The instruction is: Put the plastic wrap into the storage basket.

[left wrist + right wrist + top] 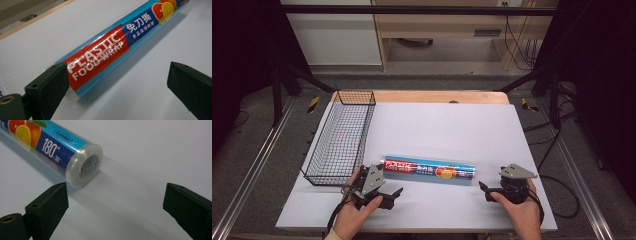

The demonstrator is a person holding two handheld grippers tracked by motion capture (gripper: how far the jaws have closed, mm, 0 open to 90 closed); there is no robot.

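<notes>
White sheet (452, 130): covers the wooden table (437, 96); all items lie on it.
High view, roll: a roll of plastic food wrap (428, 170) lies flat near the front of the sheet, long axis left to right, between the two grippers.
High view, basket: a black wire basket (339, 137) stands at the sheet's left edge, just beside the roll's left end.
High view, left gripper (393, 195): held in the left hand (354, 212), near the roll's left end, jaws spread apart.
High view, right gripper (484, 191): held in the right hand (524, 212), near the roll's right end, jaws spread apart.
Left gripper view, roll (117, 47): red label end reading "PLASTIC FOOD WRAP" sits close to the left jaw; whether they touch cannot be told. Jaws wide, nothing between them.
Right gripper view, roll (57, 146): the clear-wrapped end cap, beside a "180" marking, lies just above the left jaw. Jaws wide, bare sheet (140, 170) between them.
</notes>
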